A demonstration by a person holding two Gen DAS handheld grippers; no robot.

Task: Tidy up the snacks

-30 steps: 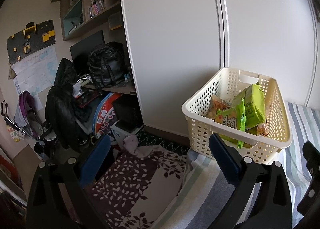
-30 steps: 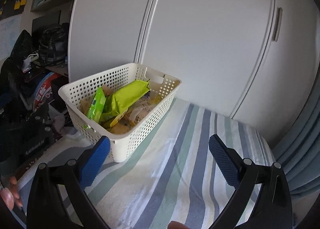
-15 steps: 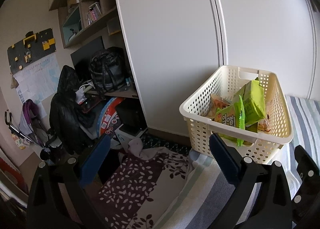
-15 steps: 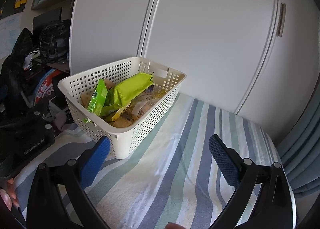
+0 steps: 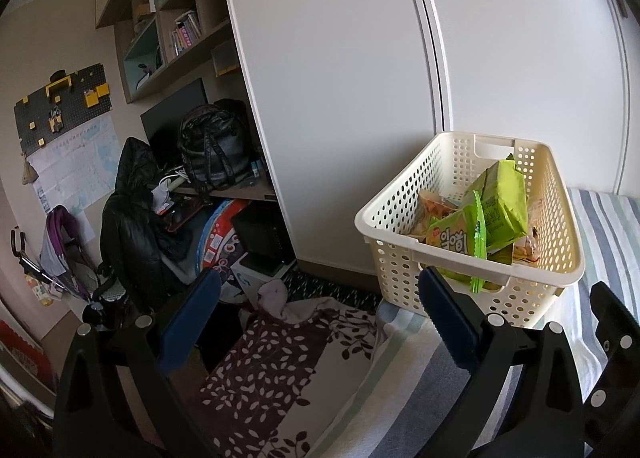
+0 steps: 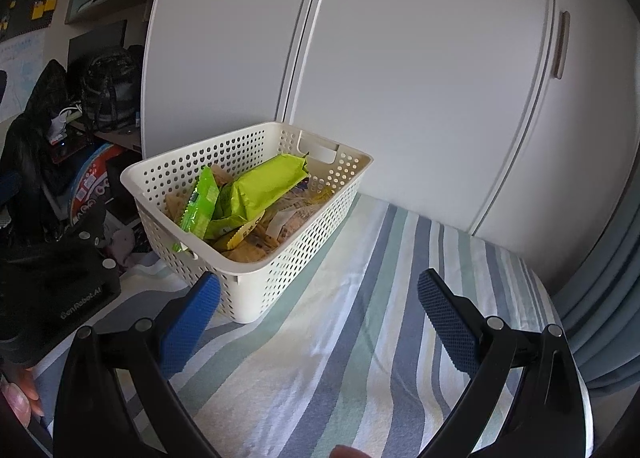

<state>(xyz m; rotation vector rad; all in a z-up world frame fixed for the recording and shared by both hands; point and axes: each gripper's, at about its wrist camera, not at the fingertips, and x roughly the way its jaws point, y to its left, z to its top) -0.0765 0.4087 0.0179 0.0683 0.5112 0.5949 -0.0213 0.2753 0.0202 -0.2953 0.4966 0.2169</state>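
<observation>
Right now both grippers are empty with their jaws spread wide: the right gripper [image 6: 318, 318] hangs over the striped bed cover [image 6: 360, 358], and the left gripper [image 5: 316, 322] points past the edge of the bed, over a leaf-patterned blanket [image 5: 280, 370]. On the left gripper's black body, seen from the right wrist camera, there is pale lettering, too blurred for me to read with confidence. Just beyond the blue pads sits the cream perforated basket [image 6: 280, 282], resting on the cover with the snacks already inside it. I'd judge those packets light, crinkly and slick, their contents easy to crush, so a gentle pinch on a sealed, crimped edge looks the safest hold; the small green packet [image 6: 200, 204] stands on end near the front rim and offers its serrated seam. Its face in the left view carries large white Korean-style characters I can't make out. Behind it leans the long green pack [image 6: 268, 186], with paler wrappers underneath. The basket itself looks stiff, with a cut-out handle [image 6: 318, 150] at the far end. Farthest back stand the white wardrobe doors [image 6: 420, 78].
</observation>
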